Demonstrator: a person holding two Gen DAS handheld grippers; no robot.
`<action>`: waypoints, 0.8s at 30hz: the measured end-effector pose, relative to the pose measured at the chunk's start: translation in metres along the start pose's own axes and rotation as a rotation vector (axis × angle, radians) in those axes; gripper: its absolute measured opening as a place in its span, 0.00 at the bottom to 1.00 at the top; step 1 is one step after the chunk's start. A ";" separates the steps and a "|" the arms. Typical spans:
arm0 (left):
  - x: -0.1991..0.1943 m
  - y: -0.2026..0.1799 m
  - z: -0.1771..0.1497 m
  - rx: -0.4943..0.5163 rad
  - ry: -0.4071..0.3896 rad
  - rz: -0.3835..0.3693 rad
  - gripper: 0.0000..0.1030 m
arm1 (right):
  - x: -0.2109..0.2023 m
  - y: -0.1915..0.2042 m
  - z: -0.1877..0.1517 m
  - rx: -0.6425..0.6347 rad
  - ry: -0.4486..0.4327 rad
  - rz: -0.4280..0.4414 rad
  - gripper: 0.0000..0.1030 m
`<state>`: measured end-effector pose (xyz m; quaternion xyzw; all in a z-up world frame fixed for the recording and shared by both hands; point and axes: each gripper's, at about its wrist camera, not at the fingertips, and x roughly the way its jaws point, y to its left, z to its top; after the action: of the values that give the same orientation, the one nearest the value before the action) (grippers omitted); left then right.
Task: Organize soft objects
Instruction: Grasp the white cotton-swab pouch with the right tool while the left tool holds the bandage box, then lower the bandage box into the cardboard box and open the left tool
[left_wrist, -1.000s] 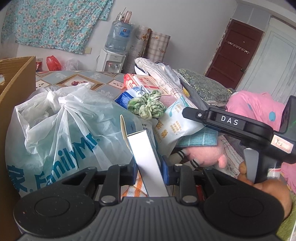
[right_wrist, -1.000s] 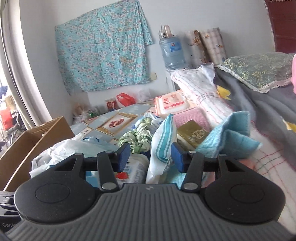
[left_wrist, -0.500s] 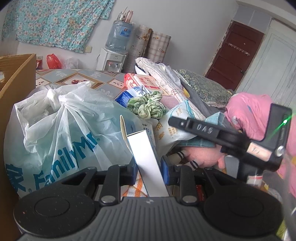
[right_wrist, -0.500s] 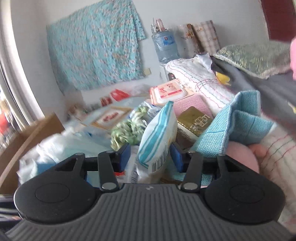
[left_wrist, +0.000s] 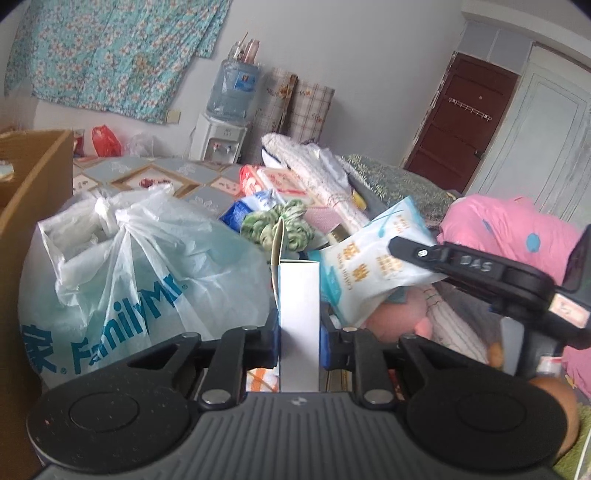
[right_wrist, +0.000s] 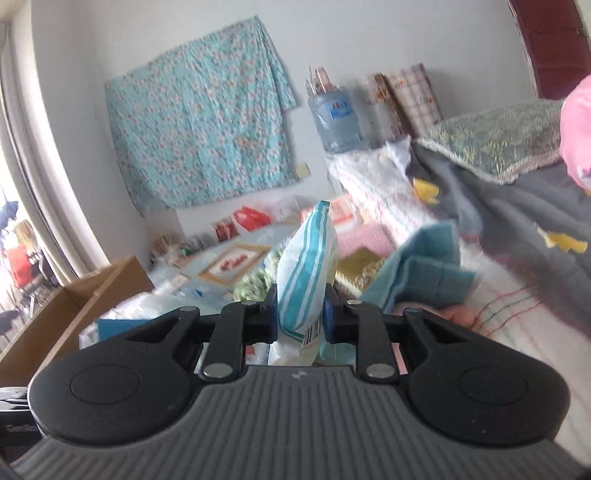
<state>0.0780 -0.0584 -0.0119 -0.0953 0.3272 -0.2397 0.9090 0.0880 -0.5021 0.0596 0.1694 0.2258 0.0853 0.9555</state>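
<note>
The bed (right_wrist: 498, 306) is filling the right side of the right wrist view, and soft things are lying piled on it so they are easy to reach. The brown cardboard box (left_wrist: 33, 206) is standing at the left edge of the left wrist view. I am guessing the soft things are going in there, but its inside is hidden.

Next to it, in the left half of that view, the big white plastic bag (left_wrist: 140, 266) is sitting with its top bunched together, so nothing is falling out. What is inside is not showing.

A folded blue cloth (right_wrist: 421, 273) is lying on the bed right of the middle in the right wrist view, over something pink.

The right tongs (right_wrist: 300, 314) have just been closing, and now they are squeezing the blue striped packet (right_wrist: 306, 273), which is standing up between the pads. The packet is puffy, so it is being held near its bottom end. In the left wrist view it is hanging in the air, right of the middle.

The left tongs (left_wrist: 298, 334) are pinching a thin white box (left_wrist: 298, 317), holding it upright in the lower middle with its flap open.

A green scrunchie (left_wrist: 280, 225) is sitting behind the box, in the middle of the frame.
</note>
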 end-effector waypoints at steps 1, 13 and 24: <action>-0.004 -0.002 0.001 0.004 -0.010 0.002 0.20 | -0.006 0.000 0.004 0.001 -0.012 0.014 0.19; -0.094 -0.002 0.027 0.017 -0.183 0.078 0.20 | -0.048 0.030 0.043 -0.023 -0.071 0.306 0.19; -0.174 0.085 0.090 -0.011 -0.181 0.397 0.20 | 0.024 0.164 0.068 -0.149 0.124 0.672 0.19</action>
<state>0.0504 0.1031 0.1248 -0.0550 0.2577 -0.0447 0.9636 0.1263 -0.3635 0.1662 0.1586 0.2081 0.4212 0.8684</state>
